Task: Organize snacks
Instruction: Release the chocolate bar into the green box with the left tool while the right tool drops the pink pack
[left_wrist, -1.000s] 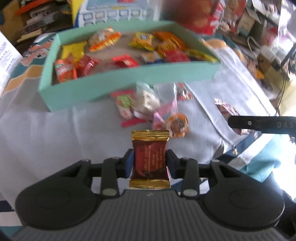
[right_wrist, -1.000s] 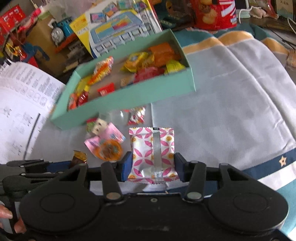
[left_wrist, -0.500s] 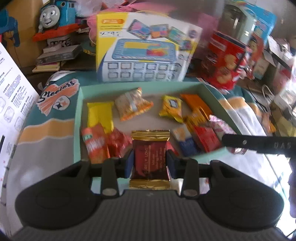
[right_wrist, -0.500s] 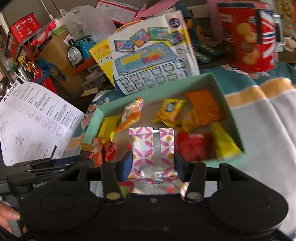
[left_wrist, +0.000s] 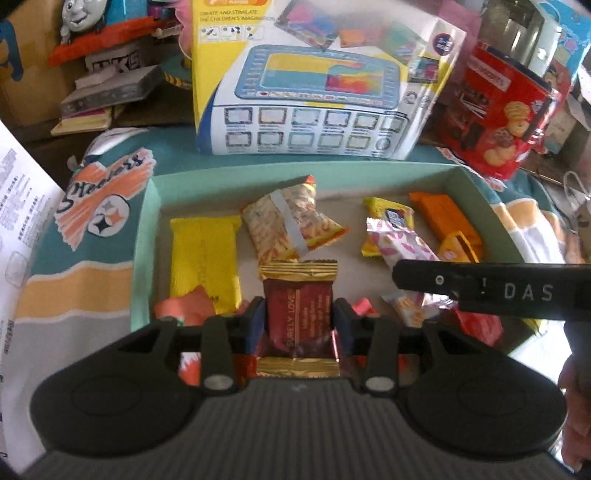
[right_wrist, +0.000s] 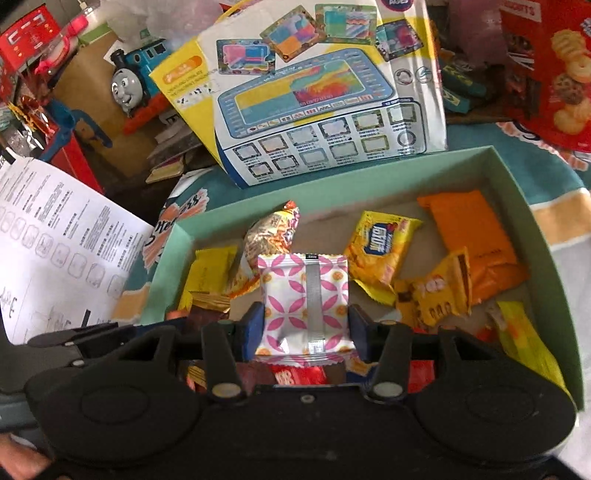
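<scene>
Both claws have travelled forward from the loose pile on the grey cloth, and they now hang over the inside of the green box (left_wrist: 146, 236) rather than short of its near wall. Left claw (left_wrist: 298, 325) is closed on a dark red chocolate packet (left_wrist: 298, 314) with gold ends, held upright above the box floor between a yellow bar (left_wrist: 203, 254) and a striped snack bag (left_wrist: 291, 225). Right claw (right_wrist: 306, 325) is closed on a pink-and-white patterned packet (right_wrist: 304, 299), also upright, above the middle of the box with a yellow biscuit packet (right_wrist: 380, 247) and an orange pack (right_wrist: 472, 232) just beyond it. That packet also shows in the left view, beside the right claw's black arm.

Carrying looks done: both snacks are over the box, so the next step is likely to open each claw and let them drop. Bare floor lies just ahead of the chocolate, while the pink one sits over other wrappers and may land on them
</scene>
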